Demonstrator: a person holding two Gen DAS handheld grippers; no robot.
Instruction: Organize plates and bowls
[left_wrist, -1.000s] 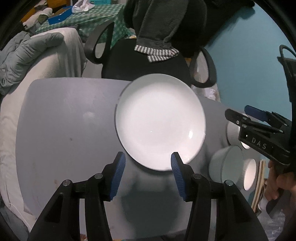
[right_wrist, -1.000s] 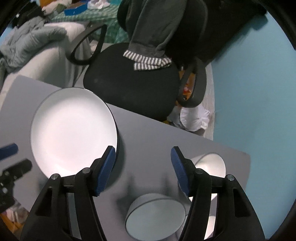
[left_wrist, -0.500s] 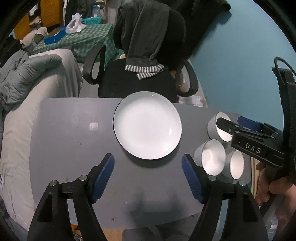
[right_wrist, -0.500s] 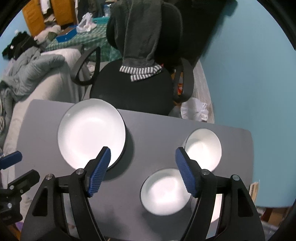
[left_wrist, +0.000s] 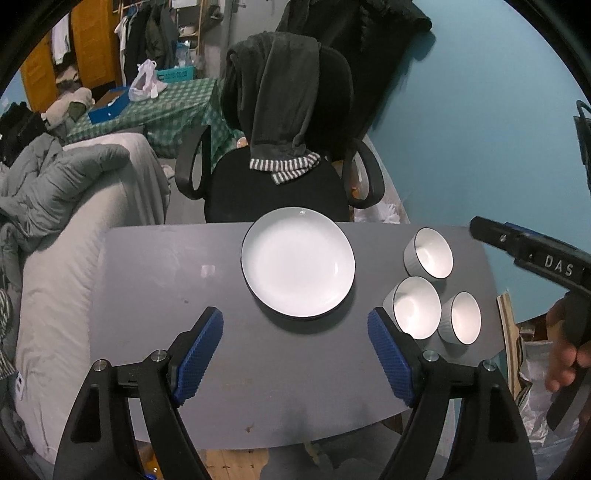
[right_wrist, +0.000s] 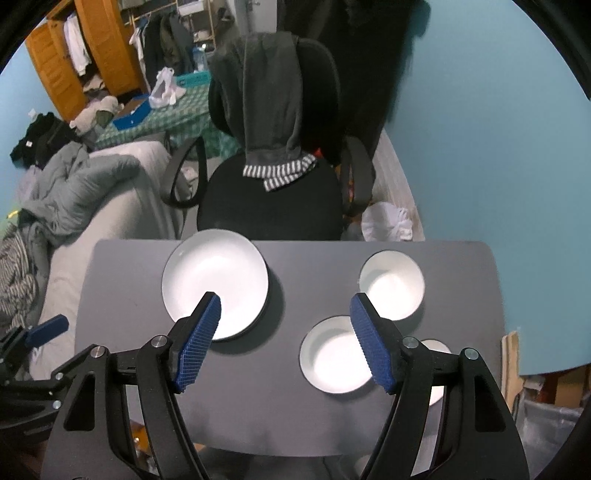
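Note:
A stack of white plates (left_wrist: 298, 266) sits near the far edge of the grey table (left_wrist: 166, 295); it also shows in the right wrist view (right_wrist: 216, 280). Three white bowls stand at the table's right: a far one (left_wrist: 430, 252), a middle one (left_wrist: 415, 306) and a near one (left_wrist: 461, 317). The right wrist view shows the far bowl (right_wrist: 392, 283), the middle bowl (right_wrist: 332, 356) and part of the near bowl (right_wrist: 437, 365) behind a finger. My left gripper (left_wrist: 295, 354) is open and empty, high above the table's near side. My right gripper (right_wrist: 284, 339) is open and empty, high above the table.
A black office chair (left_wrist: 280, 177) draped with a dark garment stands beyond the table's far edge. A sofa with a grey quilt (left_wrist: 55, 192) lies left. A blue wall (left_wrist: 480, 129) is right. A white bag (right_wrist: 388, 221) lies on the floor by the chair.
Both grippers have risen and pulled back from the table, so plates and bowls look smaller. Both sets of jaws stand wider open. The dishes have not moved.

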